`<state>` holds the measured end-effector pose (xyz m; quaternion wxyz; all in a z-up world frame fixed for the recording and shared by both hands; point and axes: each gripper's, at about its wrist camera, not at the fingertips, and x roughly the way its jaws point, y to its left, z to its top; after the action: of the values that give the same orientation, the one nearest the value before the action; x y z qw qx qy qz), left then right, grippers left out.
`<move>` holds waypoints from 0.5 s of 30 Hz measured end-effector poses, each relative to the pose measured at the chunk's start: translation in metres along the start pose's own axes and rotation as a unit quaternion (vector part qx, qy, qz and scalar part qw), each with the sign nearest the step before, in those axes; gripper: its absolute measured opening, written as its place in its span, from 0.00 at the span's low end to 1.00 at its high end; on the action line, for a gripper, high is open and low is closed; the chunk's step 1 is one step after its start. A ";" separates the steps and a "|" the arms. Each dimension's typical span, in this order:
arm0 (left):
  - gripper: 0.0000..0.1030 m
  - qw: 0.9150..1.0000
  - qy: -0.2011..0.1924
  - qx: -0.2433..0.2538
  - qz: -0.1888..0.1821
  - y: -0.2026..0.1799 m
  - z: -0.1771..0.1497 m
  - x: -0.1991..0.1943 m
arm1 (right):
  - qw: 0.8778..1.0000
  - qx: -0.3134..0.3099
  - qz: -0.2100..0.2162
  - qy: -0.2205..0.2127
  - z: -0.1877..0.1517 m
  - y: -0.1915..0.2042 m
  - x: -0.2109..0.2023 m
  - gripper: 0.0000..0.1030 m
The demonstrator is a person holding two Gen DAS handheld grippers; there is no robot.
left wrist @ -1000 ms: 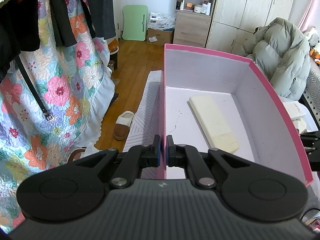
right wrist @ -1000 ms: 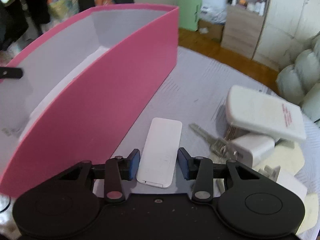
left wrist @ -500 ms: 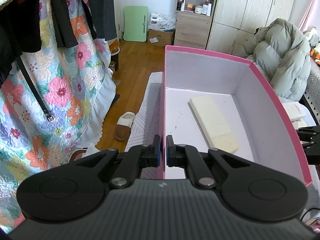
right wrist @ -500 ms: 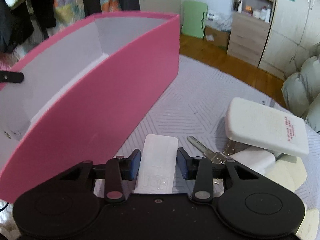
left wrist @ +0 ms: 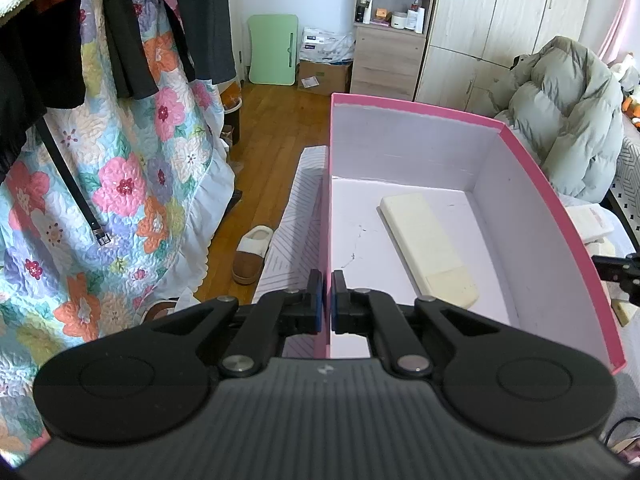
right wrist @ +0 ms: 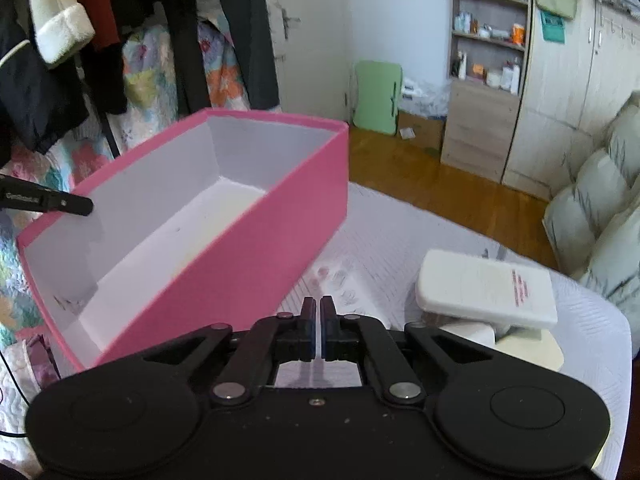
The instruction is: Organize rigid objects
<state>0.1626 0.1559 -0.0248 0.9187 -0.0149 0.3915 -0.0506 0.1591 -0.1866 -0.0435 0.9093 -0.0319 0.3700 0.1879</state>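
A pink box (left wrist: 560,216) with a white inside stands on the quilted surface. A cream bar-shaped object (left wrist: 428,248) lies on its floor. My left gripper (left wrist: 326,306) is shut on the box's near left wall. My right gripper (right wrist: 320,334) is shut on a thin white flat object (right wrist: 340,280), seen edge-on and blurred, and holds it raised beside the box's pink outer wall (right wrist: 248,260). The left gripper's finger (right wrist: 44,200) shows at the box's far rim in the right wrist view.
A white rounded case (right wrist: 486,290) lies on other white pieces (right wrist: 524,340) on the quilted surface (right wrist: 400,240), right of the box. Hanging clothes and a floral quilt (left wrist: 100,160) are at the left. A padded grey coat (left wrist: 568,112) lies at the right.
My right gripper closed on the thin white object and lifted it off the surface, tilting the view upward. My left gripper stayed shut on the box wall.
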 end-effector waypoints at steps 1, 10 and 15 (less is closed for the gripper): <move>0.03 1.000 0.000 0.000 0.000 0.000 0.000 0.000 | 1.000 0.005 0.000 0.005 -0.001 -0.002 0.003 0.03; 0.03 1.000 0.001 0.001 0.001 0.000 -0.001 0.000 | 0.999 -0.044 -0.002 0.032 0.008 -0.007 0.024 0.31; 0.03 1.000 0.003 -0.002 0.001 0.000 -0.001 0.000 | 0.996 -0.066 -0.033 0.044 0.017 -0.015 0.046 0.38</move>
<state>0.1617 0.1555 -0.0255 0.9176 -0.0167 0.3942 -0.0490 0.2066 -0.1826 -0.0638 0.8936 -0.1127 0.3954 0.1803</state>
